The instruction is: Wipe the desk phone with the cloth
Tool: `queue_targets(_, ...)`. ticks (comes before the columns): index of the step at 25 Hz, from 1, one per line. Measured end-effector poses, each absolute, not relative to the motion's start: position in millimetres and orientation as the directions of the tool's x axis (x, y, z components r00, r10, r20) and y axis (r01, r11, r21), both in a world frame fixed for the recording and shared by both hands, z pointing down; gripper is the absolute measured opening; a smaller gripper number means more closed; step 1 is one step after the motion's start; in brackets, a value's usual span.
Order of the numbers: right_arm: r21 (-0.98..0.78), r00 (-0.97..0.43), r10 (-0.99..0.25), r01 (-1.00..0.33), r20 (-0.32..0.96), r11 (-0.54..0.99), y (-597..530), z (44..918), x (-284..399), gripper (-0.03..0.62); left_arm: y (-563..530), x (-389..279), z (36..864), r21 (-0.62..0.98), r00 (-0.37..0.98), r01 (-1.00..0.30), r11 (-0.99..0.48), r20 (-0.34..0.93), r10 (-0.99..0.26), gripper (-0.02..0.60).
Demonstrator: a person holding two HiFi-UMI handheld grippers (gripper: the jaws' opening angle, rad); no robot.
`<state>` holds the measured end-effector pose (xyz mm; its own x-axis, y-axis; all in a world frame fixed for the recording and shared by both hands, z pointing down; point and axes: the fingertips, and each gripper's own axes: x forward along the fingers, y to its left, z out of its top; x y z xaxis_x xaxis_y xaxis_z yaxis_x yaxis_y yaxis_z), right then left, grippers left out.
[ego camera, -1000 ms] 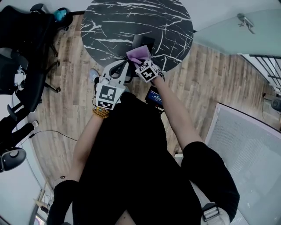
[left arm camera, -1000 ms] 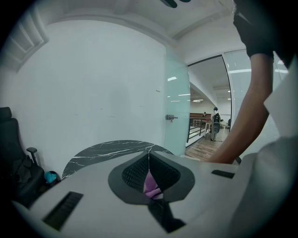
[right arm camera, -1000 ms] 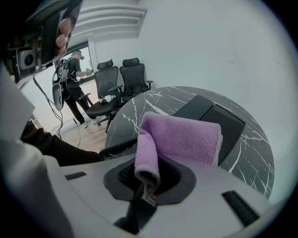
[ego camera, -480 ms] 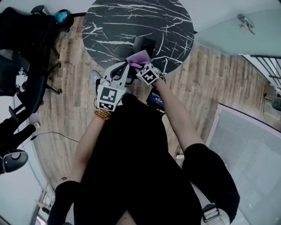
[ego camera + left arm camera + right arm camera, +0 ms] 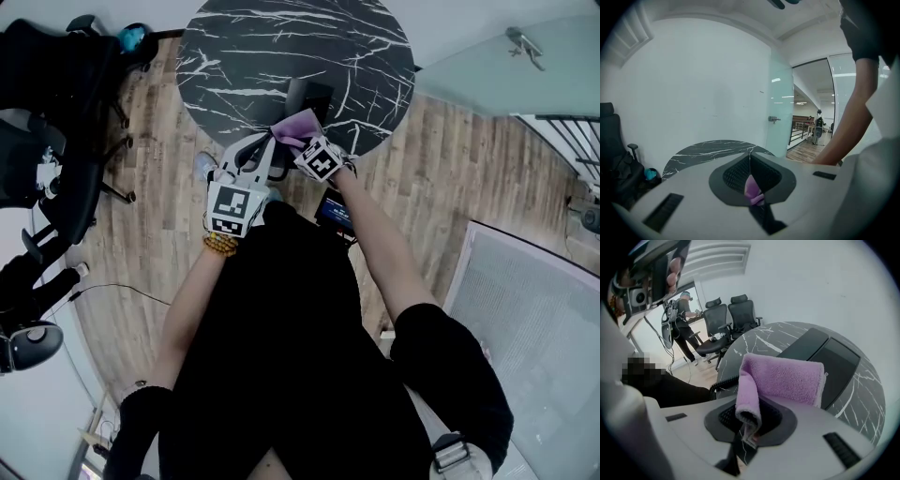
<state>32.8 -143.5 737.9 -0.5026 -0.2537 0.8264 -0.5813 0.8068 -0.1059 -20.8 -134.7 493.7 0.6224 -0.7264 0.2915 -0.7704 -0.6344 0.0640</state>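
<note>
A purple cloth (image 5: 298,125) hangs over the near edge of the round black marble table (image 5: 244,47). My right gripper (image 5: 302,142) is shut on it, and in the right gripper view the cloth (image 5: 783,378) drapes out of the right gripper (image 5: 746,417) in a fold. Just left of it, my left gripper (image 5: 270,142) is shut too. In the left gripper view a small purple bit of cloth (image 5: 752,190) shows pinched in the left gripper (image 5: 750,161). The dark desk phone (image 5: 307,94) lies on the table just beyond the cloth, seen as a flat black slab (image 5: 820,357) with its coiled cord (image 5: 723,384) to the left.
Black office chairs (image 5: 47,141) stand on the wood floor left of the table, also in the right gripper view (image 5: 731,317). A frosted glass door (image 5: 506,66) is at the right, a grey mat (image 5: 534,319) below it. A distant person (image 5: 682,319) stands by the chairs.
Both grippers and the cloth have drifted very slightly toward the table; their holds look the same.
</note>
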Motion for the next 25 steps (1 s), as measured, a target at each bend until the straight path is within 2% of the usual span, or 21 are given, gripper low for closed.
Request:
queue_targets(2,-0.089,-0.499,-0.261,-0.574,0.827,0.814,-143,739,34,0.063,-134,-20,494,0.070,0.623,-0.770,-0.634,0.296,-0.724,0.018)
queue_targets(4,-0.122,-0.500,-0.212,-0.554,0.840,0.824,-144,739,37,0.063,-134,-20,492,0.072,0.622,-0.771,-0.633,0.297,-0.724,0.018)
queue_targets(7,-0.132,-0.484,-0.120,-0.455,0.867,0.881,-152,725,42,0.063,-134,-21,489,0.068,0.623,-0.770,-0.634,0.292,-0.726,0.018)
queue_targets(9,-0.075,-0.464,-0.132,-0.402,0.876,0.913,-169,710,48,0.063,-133,-21,489,0.066,0.624,-0.769,-0.635,0.288,-0.726,0.018)
queue_targets(15,0.149,-0.450,-0.360,-0.439,0.817,0.886,-264,644,67,0.063,-134,-20,490,0.054,0.629,-0.764,-0.643,0.290,-0.722,0.018)
queue_targets(21,0.386,-0.325,-0.605,-0.534,0.727,0.752,-337,599,104,0.063,-147,-17,481,0.043,0.629,-0.763,-0.644,0.273,-0.728,0.018)
queue_targets(25,0.520,-0.218,-0.647,-0.435,0.731,0.735,-338,620,120,0.063,-151,-13,479,0.037,0.636,-0.757,-0.652,0.268,-0.724,0.018)
